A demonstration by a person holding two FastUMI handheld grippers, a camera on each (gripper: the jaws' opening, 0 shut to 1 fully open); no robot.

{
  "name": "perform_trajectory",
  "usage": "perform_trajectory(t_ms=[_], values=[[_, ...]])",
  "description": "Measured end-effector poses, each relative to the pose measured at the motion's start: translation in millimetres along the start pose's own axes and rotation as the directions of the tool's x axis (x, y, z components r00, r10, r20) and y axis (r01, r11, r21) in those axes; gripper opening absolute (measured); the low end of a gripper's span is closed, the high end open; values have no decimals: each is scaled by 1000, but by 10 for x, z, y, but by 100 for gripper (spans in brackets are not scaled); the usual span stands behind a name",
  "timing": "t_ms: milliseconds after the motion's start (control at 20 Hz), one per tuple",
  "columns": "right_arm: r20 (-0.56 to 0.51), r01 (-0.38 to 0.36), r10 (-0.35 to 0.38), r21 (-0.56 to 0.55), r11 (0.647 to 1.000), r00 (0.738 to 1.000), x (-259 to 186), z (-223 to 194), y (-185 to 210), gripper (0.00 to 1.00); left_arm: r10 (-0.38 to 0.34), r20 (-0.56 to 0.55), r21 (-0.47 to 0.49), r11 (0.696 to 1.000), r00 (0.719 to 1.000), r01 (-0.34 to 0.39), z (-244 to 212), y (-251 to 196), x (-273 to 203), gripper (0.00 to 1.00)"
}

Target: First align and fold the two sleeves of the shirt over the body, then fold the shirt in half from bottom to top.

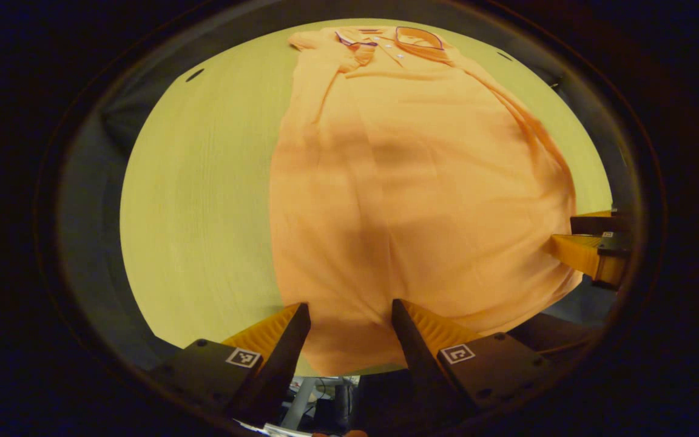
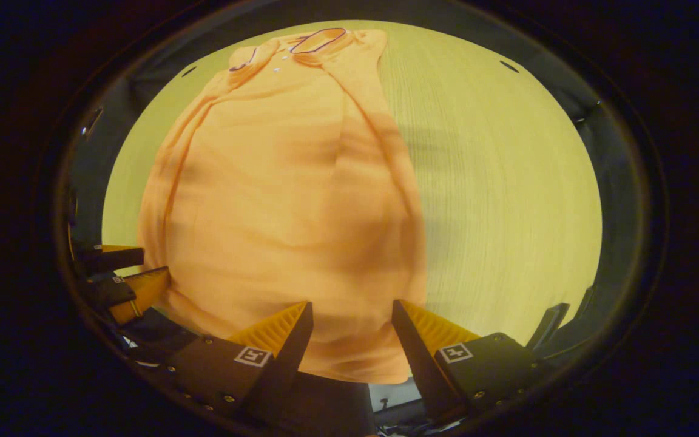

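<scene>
With the sleeves seemingly already folded over the orange shirt (image 1: 410, 182) lying flat on the table (image 1: 204, 200), my left gripper (image 1: 349, 315) and right gripper (image 2: 349, 315) hang spread over the hem, which I must pinch next to fold upward.

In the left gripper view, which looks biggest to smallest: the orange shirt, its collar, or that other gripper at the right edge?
Largest to smallest, as they look:
1. shirt, covering much of the table.
2. and 3. right gripper and collar: they look alike in size, and the gripper is cut off at the view's edge and nearer the camera, so I won't rank them.
</scene>
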State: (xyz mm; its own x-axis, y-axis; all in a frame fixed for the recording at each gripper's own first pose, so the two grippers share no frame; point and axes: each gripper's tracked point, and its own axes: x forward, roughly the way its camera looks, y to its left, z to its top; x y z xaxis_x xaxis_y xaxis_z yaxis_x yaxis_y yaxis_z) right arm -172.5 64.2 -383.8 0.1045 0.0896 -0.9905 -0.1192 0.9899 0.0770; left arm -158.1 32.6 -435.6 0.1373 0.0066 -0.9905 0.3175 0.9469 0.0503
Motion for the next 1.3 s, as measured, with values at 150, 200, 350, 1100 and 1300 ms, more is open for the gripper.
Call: perform_trajectory(t_ms=[150, 200, 350, 1100, 1300], values=[[-26, 54, -55, -29, 998, 998, 20, 4, -27, 82, -33, -42, -23, 999, 999, 32, 19, 1, 19, 92], [-30, 59, -60, -25, 998, 998, 20, 0, -27, 81, -41, -49, -34, 999, 998, 39, 13, 3, 13, 92], [-61, 57, -57, -3, 998, 996, 9, -5, -24, 81, -39, -55, -20, 999, 998, 38, 21, 1, 18, 92], [-102, 87, -86, 8, 996, 991, 9, 34, -21, 19, -40, -12, 2, 999, 999, 40, 113, -126, 0, 21], [-93, 107, -107, 2, 994, 990, 10, 42, -33, 1, -68, -8, -11, 998, 998, 68, 122, -127, -8, 7]])
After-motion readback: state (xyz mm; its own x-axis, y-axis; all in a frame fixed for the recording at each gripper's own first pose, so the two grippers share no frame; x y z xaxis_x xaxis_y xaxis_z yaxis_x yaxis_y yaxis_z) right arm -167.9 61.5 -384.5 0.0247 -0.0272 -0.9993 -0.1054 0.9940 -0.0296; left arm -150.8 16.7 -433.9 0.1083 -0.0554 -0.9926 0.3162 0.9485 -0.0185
